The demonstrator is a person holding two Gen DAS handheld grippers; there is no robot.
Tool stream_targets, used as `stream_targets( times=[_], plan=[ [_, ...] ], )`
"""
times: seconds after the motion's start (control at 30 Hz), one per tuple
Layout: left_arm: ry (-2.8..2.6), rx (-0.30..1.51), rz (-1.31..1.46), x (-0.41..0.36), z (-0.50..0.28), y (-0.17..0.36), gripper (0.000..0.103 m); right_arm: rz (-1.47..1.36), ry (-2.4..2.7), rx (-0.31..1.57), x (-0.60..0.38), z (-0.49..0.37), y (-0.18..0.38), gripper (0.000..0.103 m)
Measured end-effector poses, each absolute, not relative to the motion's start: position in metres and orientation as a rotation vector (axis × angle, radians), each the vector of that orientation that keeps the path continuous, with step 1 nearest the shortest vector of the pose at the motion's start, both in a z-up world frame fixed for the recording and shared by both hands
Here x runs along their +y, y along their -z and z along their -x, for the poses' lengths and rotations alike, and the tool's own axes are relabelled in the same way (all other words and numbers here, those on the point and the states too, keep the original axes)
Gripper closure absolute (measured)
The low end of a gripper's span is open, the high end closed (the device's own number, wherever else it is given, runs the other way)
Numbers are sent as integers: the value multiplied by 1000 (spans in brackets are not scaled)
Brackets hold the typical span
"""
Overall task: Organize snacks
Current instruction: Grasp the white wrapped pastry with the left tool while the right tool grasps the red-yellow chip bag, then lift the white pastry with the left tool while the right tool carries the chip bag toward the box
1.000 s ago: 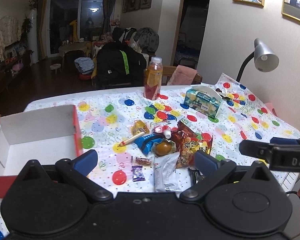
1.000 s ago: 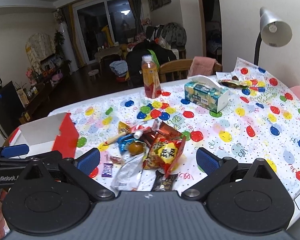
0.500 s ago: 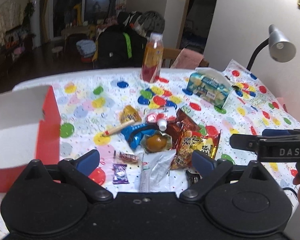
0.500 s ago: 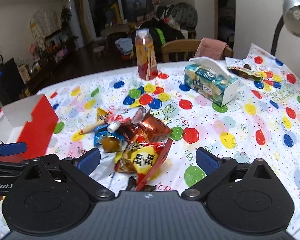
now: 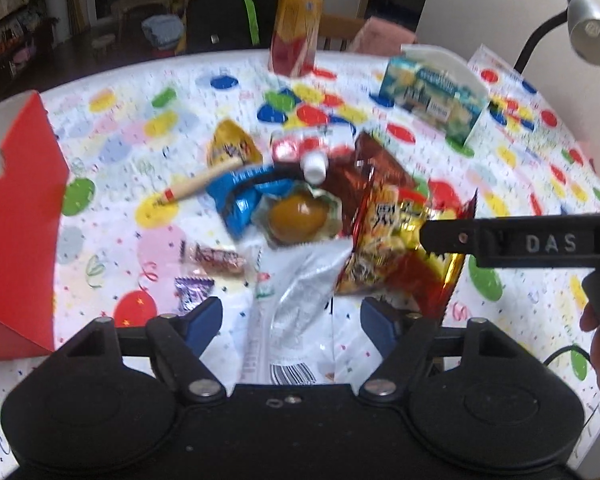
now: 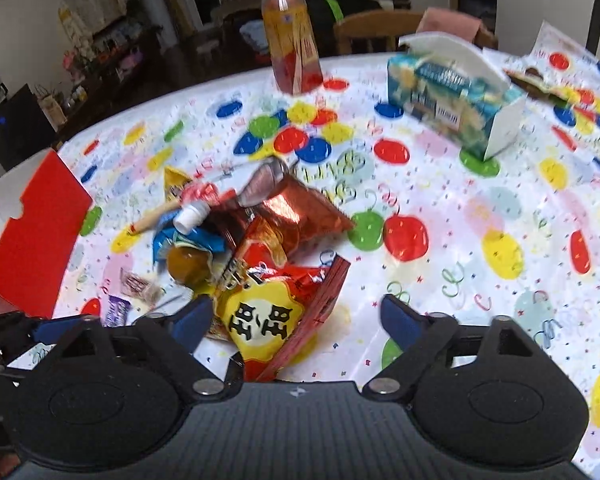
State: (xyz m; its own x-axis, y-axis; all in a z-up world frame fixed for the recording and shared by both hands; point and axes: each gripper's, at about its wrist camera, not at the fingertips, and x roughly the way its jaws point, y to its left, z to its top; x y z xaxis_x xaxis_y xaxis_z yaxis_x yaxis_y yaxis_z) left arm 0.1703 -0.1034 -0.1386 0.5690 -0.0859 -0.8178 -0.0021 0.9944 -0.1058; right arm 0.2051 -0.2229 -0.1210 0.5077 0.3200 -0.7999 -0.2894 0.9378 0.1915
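Left gripper [image 5: 291, 322] fingers wide, over white packet [image 5: 296, 304]. Right gripper [image 6: 296, 320] fingers wide, at red-yellow snack bag [image 6: 268, 312]. Snack pile mid-worktop [image 6: 460, 208]; red box [image 5: 16, 240] at its left edge.

Materials and finish, snack pile
Red chip bag [image 6: 268, 316] and silver pouch [image 5: 300, 300]: glossy crinkled foil. Red box [image 5: 20, 240]: matt card. Surface [image 6: 460, 208]: smooth printed plastic cloth.

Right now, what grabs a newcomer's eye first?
A heap of shiny snack packets, topped by a red-and-yellow foil crisp bag, sits mid-table on the balloon-print tablecloth. A red cardboard box stands at the left edge, and an orange drink bottle stands upright at the far side.
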Motion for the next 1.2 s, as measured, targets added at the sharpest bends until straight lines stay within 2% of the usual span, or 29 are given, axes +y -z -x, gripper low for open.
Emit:
stream_targets(
  times=[0.27, 0.7, 1.2],
  plan=[
    [70, 1031, 84, -110, -181, 155, 41, -113, -429, 1034, -221, -217, 132, 17],
    [31, 1057, 57, -109, -187, 160, 69, -137, -445, 1047, -220, -220, 132, 39],
    [87, 1039, 90, -102, -177, 149, 84, -138, -388, 988, -230, -200, 113, 58]
  ],
)
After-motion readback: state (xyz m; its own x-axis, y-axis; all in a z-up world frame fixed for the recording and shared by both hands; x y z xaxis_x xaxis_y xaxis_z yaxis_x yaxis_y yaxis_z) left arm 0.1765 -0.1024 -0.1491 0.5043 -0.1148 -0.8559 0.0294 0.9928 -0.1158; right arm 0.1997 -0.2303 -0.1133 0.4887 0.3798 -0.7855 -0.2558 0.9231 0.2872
